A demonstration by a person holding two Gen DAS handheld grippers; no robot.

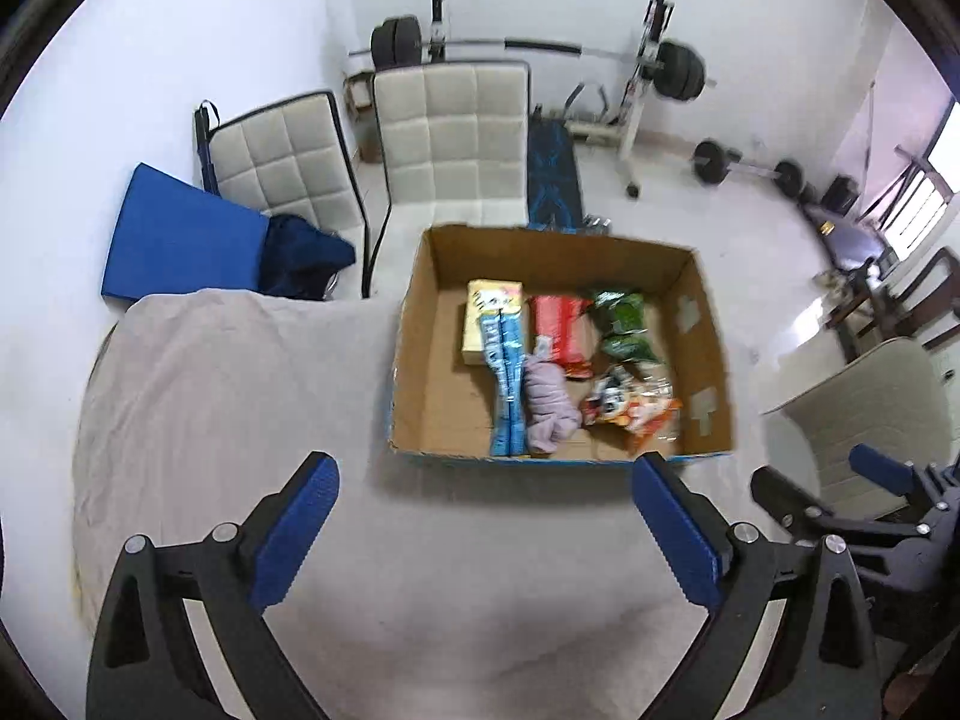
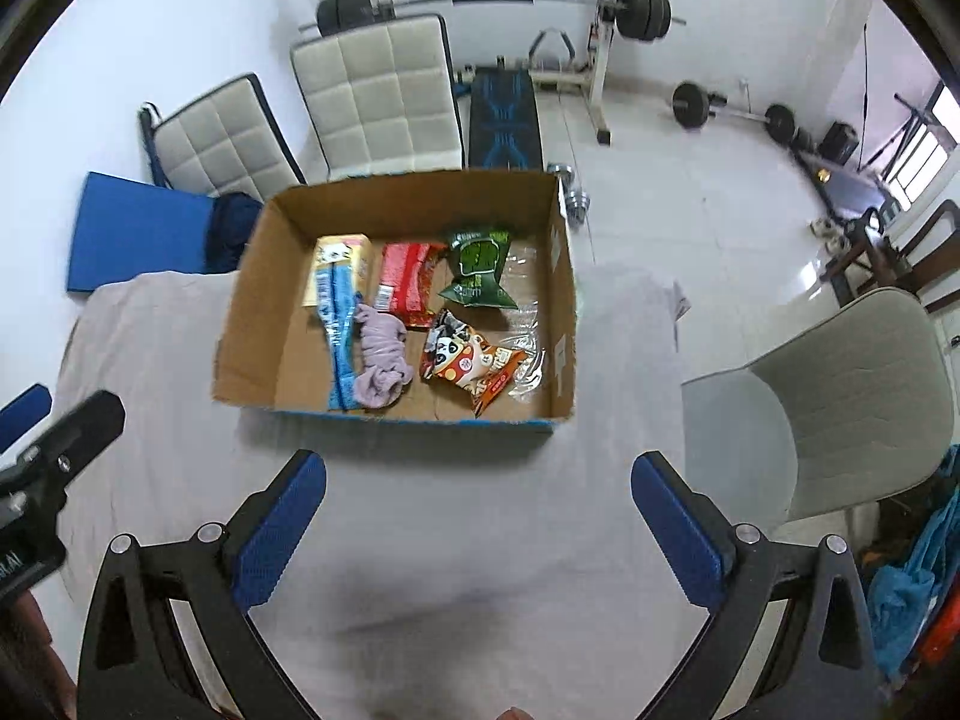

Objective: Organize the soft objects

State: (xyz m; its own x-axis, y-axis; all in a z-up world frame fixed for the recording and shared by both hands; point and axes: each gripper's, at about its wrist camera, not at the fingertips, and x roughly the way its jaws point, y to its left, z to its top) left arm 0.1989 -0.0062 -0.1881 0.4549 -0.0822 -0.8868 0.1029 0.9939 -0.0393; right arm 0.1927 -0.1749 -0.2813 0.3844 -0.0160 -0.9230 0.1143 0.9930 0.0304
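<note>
Both the left gripper point(image 1: 483, 510) and right gripper point(image 2: 477, 507) gape wide, empty; reaching at twelve o'clock, a finger may snag the box point(image 2: 384, 414) rim, shoving it off the cloth point(image 2: 450, 540)

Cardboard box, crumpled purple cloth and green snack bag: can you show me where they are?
Cardboard box point(image 2: 414, 201): right wrist view, far inner wall.
Crumpled purple cloth point(image 2: 381, 360): right wrist view, middle of the bundle.
Green snack bag point(image 2: 477, 267): right wrist view, front face.

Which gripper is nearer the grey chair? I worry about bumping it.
Right. The right gripper hangs open just beside the grey chair; the left gripper, also open, is farther off, across the cloth-covered table.
</note>
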